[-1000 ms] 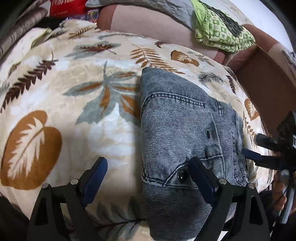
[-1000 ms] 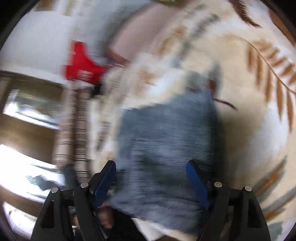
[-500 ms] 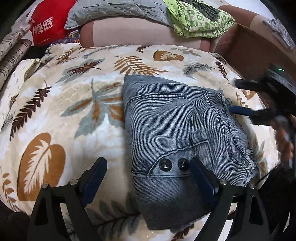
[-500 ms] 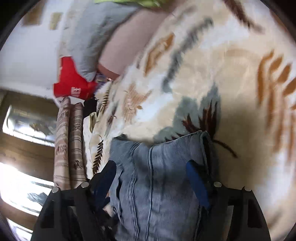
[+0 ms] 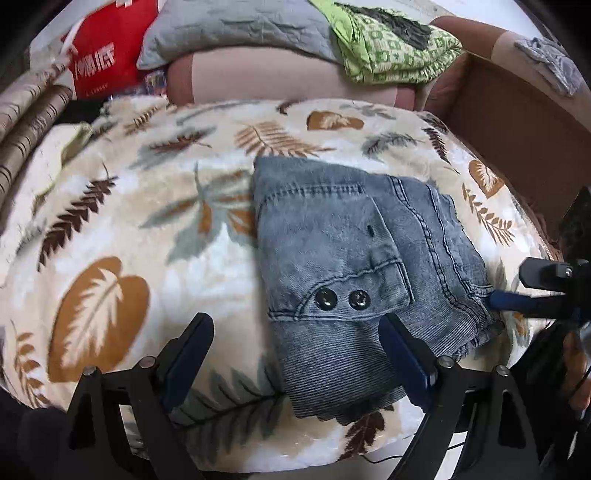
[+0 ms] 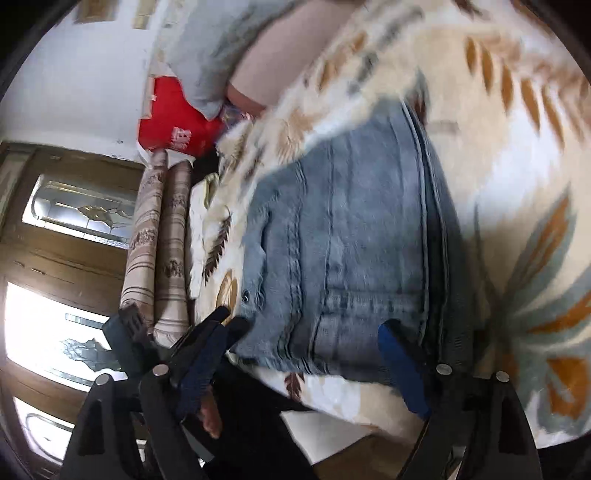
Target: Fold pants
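Observation:
Grey-blue jeans (image 5: 343, 258) lie folded into a thick rectangle on a leaf-patterned blanket (image 5: 122, 229), two dark buttons facing up. My left gripper (image 5: 295, 332) hangs open just above the pile's near edge, its right finger over the denim, gripping nothing. My right gripper (image 5: 517, 288) comes in from the right, and its blue lower finger touches the jeans' near right corner. In the right wrist view the jeans (image 6: 351, 236) fill the middle. There the right gripper (image 6: 306, 332) has its jaws opening, with the denim's edge between them and not pinched.
Behind the blanket sit a red bag (image 5: 99, 59), a grey pillow (image 5: 229, 26), a green patterned cloth (image 5: 388, 44) and an open cardboard box (image 5: 517, 122). Striped rolled fabric (image 6: 159, 240) and a wooden glazed door (image 6: 74, 210) stand on the left. The blanket drops off at its near edge.
The left view has drawn back and rolled, so the jeans sit further off and squarer. My right gripper has slid along the jeans' right side to the near corner, its jaws a little wider.

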{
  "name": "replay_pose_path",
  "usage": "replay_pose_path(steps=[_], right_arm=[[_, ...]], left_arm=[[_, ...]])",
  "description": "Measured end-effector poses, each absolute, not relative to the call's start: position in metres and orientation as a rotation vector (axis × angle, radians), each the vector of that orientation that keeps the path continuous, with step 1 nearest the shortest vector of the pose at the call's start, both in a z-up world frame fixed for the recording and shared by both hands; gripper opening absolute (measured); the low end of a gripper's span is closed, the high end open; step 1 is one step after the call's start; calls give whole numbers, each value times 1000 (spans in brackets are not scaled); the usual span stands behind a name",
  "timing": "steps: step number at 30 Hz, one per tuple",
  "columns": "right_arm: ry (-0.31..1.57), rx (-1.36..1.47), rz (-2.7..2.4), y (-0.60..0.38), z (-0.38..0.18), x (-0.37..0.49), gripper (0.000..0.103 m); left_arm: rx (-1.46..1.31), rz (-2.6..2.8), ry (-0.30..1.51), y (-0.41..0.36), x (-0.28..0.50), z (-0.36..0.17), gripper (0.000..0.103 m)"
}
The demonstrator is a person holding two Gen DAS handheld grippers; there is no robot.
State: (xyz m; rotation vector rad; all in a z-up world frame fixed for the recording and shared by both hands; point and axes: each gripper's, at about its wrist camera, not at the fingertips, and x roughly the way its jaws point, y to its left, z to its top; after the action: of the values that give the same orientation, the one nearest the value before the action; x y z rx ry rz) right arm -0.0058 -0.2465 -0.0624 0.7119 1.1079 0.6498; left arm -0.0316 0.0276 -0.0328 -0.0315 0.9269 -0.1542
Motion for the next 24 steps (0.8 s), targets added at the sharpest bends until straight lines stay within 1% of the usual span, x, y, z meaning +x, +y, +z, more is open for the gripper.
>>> replay_pose_path(steps=[5,8,16,21,24], right_arm=[[1057,366,447,-221,-35,-5,88],[1007,225,349,-216,-25,-7,88],[967,104,248,-227,-20,0,88],[970,108,232,-233,-25,2,88],[992,146,253,-239,-32,10,88]], left_arm=[[-95,-110,929,47,-33,-32,91],[-101,-74,936,56,-31,-32,91],[-92,-22,939,65,-23,-32,91],[-84,-23,942,63,-17,-32,91],[-125,-60,962,61,-7,-35,91]])
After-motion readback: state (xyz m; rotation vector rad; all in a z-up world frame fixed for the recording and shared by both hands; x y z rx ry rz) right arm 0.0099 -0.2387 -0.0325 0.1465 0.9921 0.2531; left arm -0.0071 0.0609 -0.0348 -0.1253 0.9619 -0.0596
